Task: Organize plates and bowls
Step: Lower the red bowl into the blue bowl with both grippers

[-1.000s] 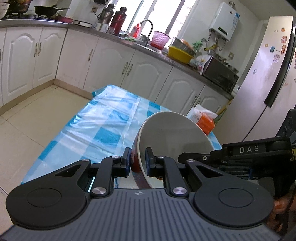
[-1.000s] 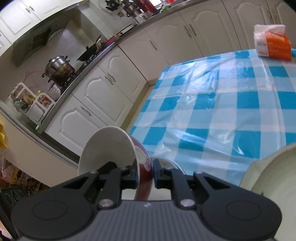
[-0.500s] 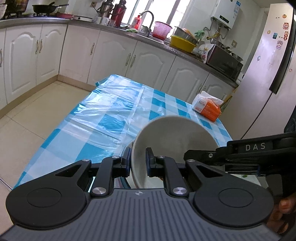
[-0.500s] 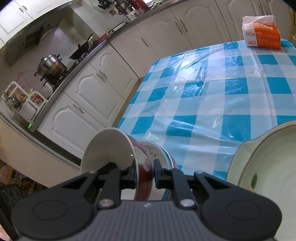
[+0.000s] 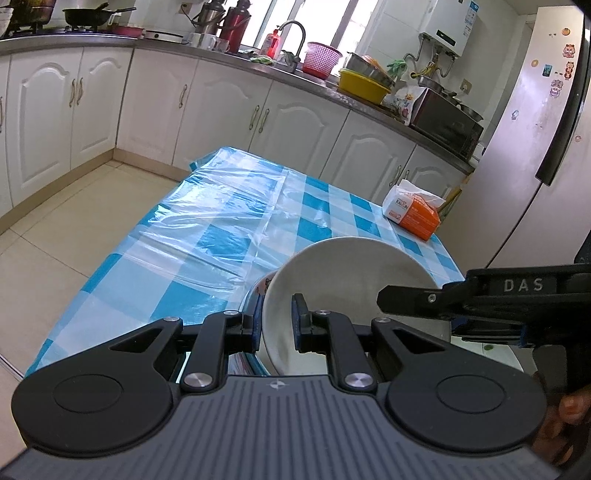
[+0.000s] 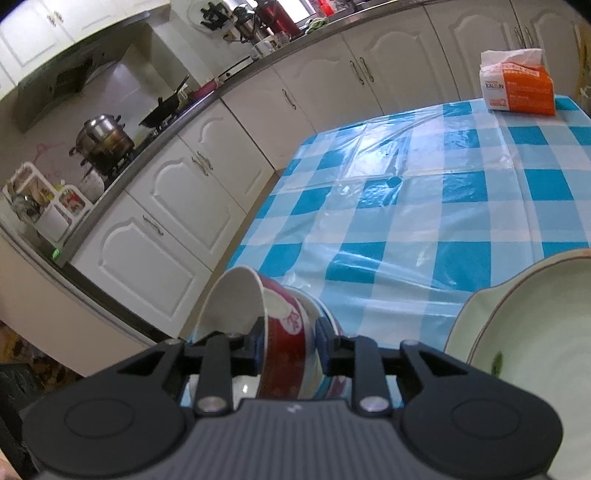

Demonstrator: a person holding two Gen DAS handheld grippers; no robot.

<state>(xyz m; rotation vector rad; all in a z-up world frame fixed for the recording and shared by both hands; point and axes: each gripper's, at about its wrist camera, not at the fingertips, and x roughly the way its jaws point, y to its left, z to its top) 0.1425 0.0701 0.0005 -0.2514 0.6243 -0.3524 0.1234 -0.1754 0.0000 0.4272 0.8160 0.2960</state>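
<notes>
Bright daylight pours through the window [image 5: 317,26], overexposing it. Glare streaks the plastic-covered tablecloth [image 6: 424,206]. Both views are sharp centrally, with strong fisheye bending and dark vignetted corners.

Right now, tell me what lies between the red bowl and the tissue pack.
Only bare blue-checked tablecloth lies between red bowl and tissue pack, per the right wrist view.

White cabinets [image 5: 207,107], tiled floor [image 5: 48,236], bright, perhaps sunlit window [image 5: 321,18].

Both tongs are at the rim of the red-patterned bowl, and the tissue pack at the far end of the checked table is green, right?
Not quite: the tissue pack is orange and white, not green, as the right wrist view shows. The rest stands: the left tongs and right tongs both straddle the rim of the red-patterned bowl over the blue-and-white checked table.
</notes>
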